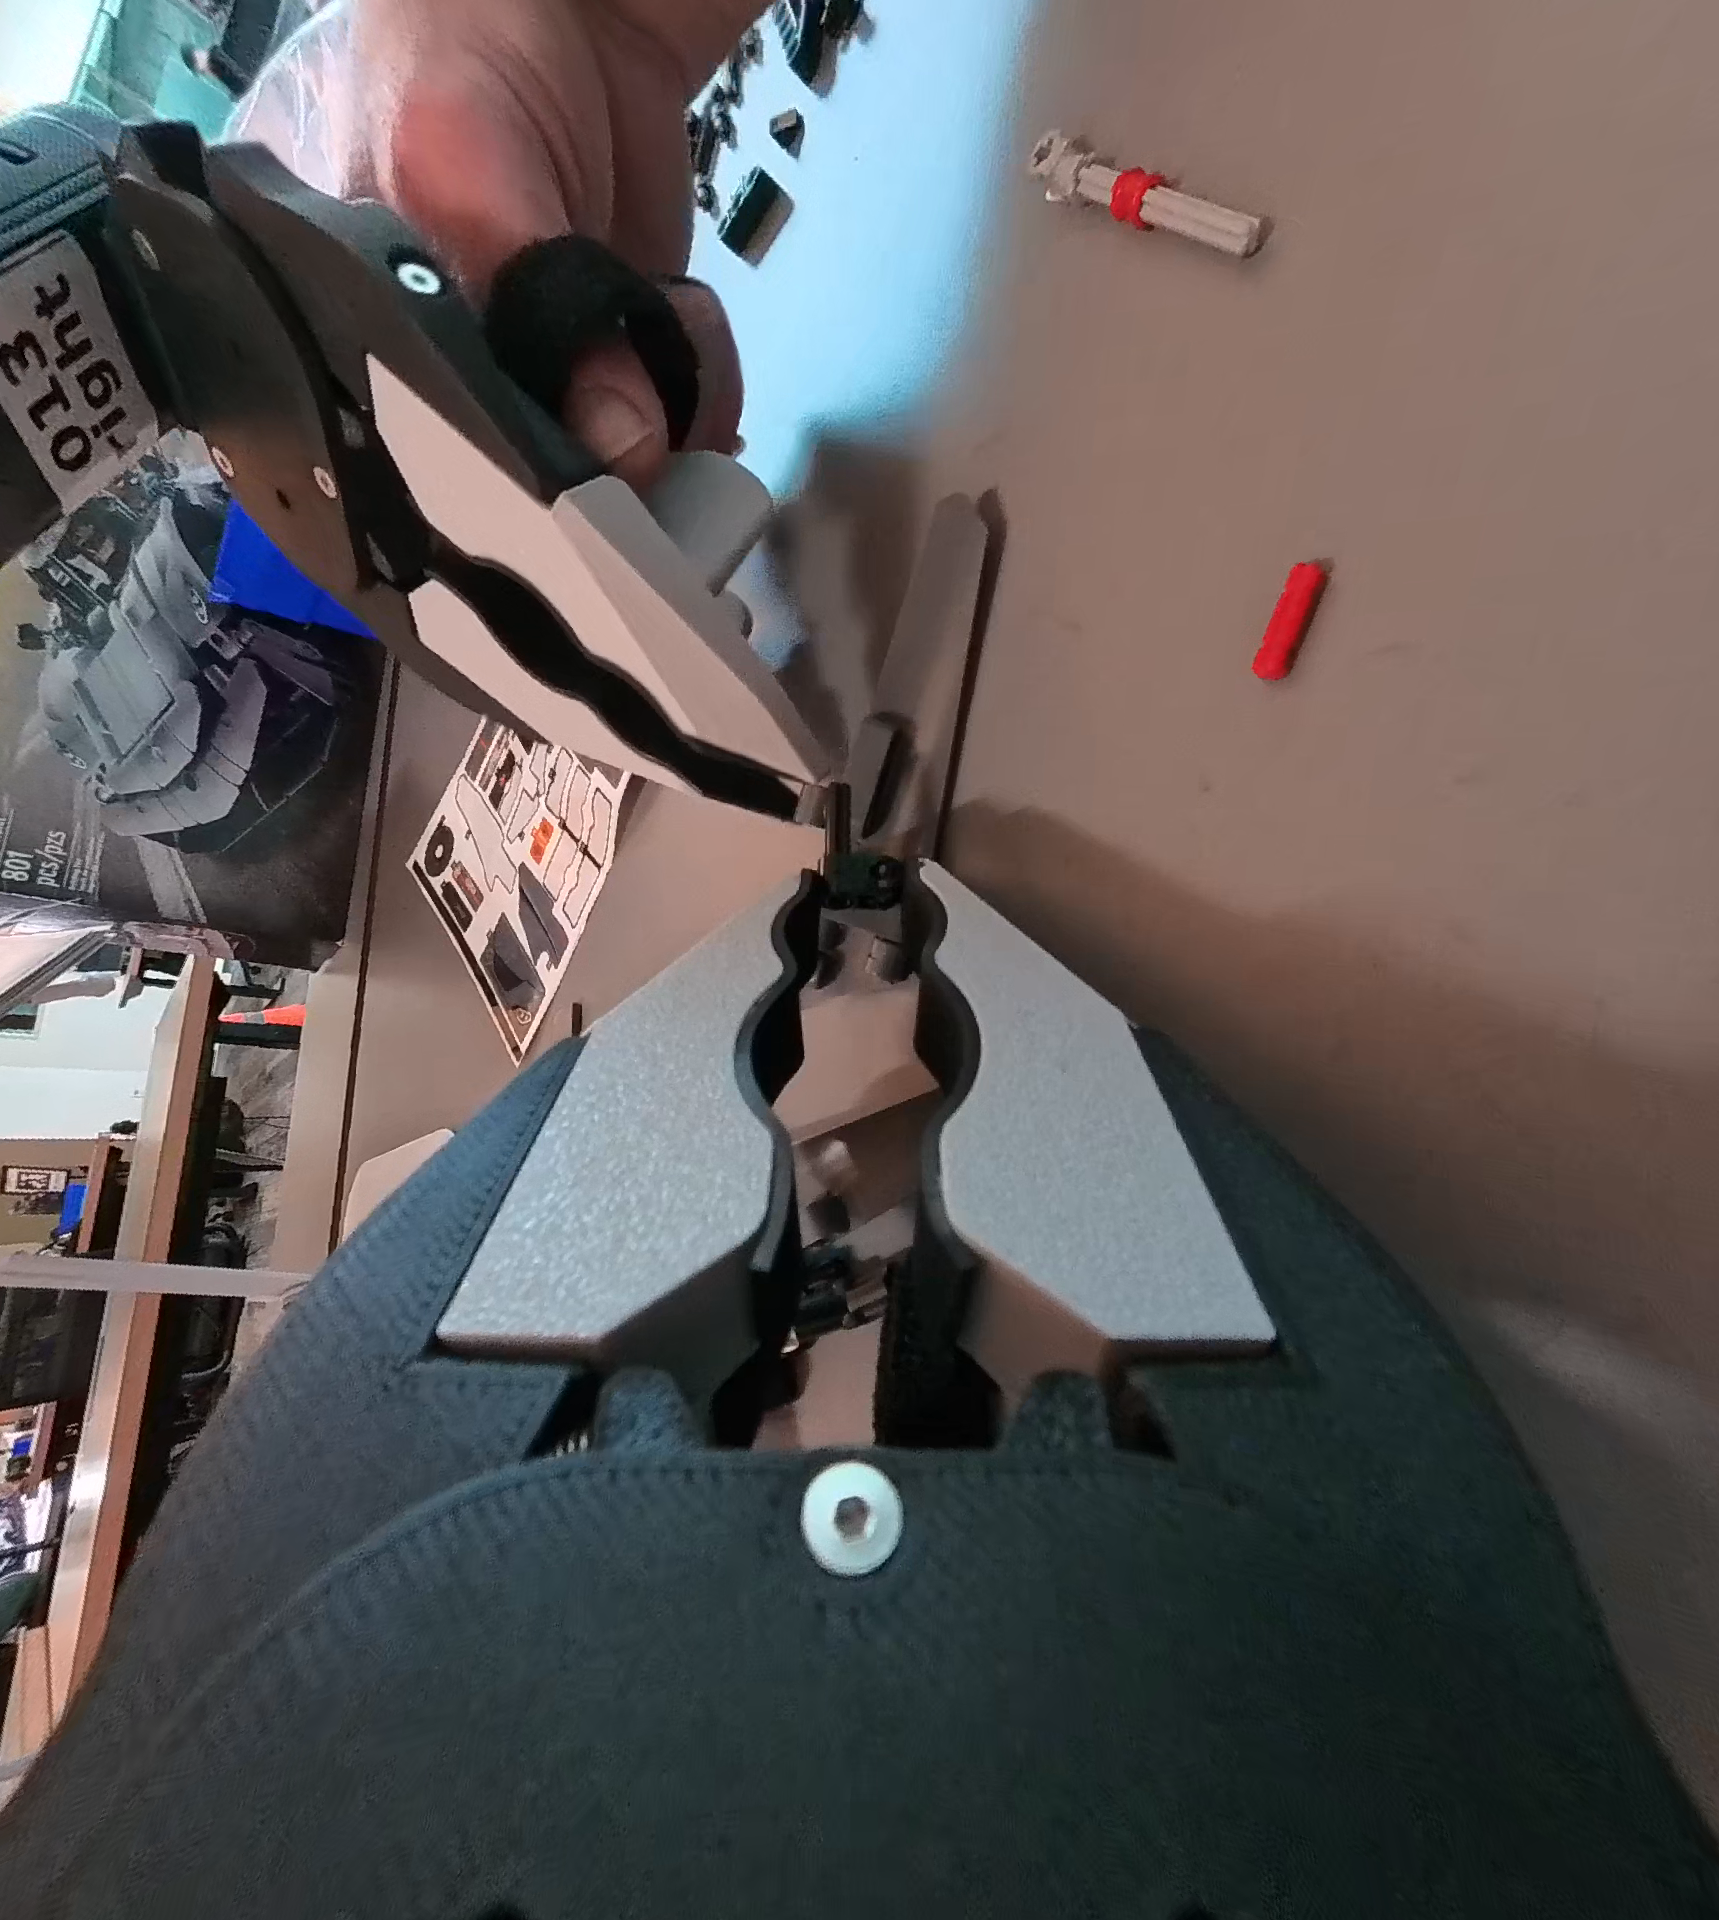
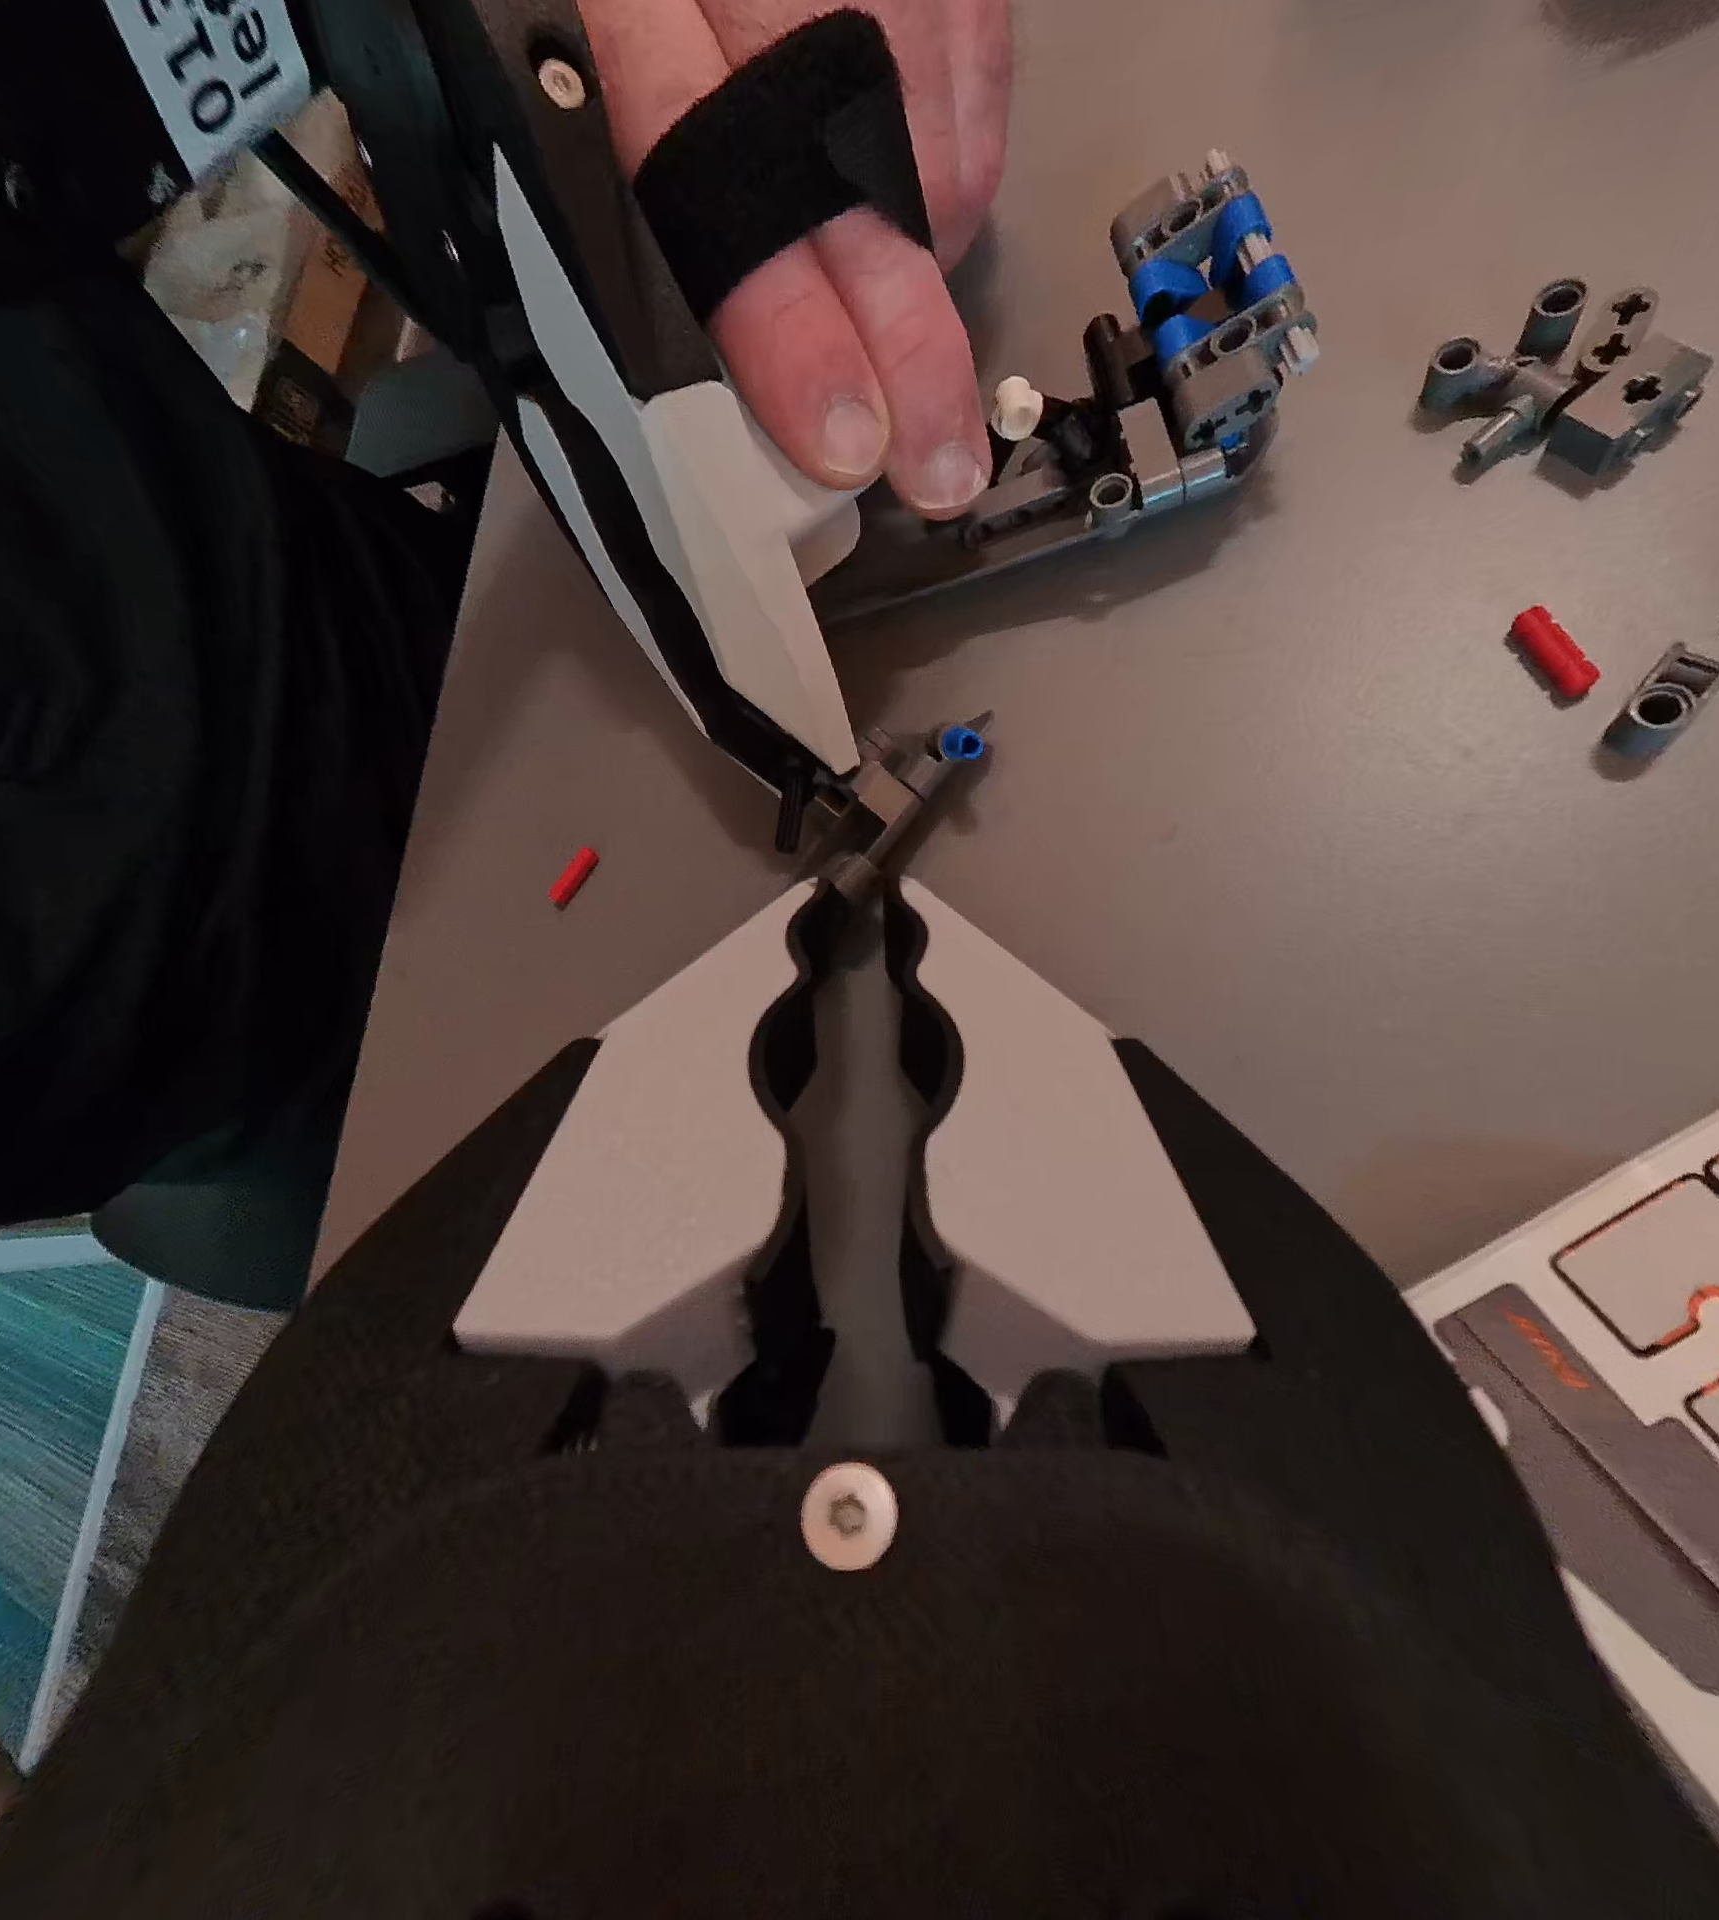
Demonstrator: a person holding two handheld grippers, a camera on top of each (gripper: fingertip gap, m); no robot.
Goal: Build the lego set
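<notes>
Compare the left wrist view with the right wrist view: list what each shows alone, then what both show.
Only the left wrist view: the dark Lego box with a grey car picture and a tan axle with a red bush.

Only the right wrist view: the grey-and-blue Technic assembly, loose dark grey connectors and a stubby red connector.

Both: the left gripper, the right gripper, the small grey pin piece with a blue tip that both close on, a thin red pin, the sticker sheet and the grey table.
</notes>
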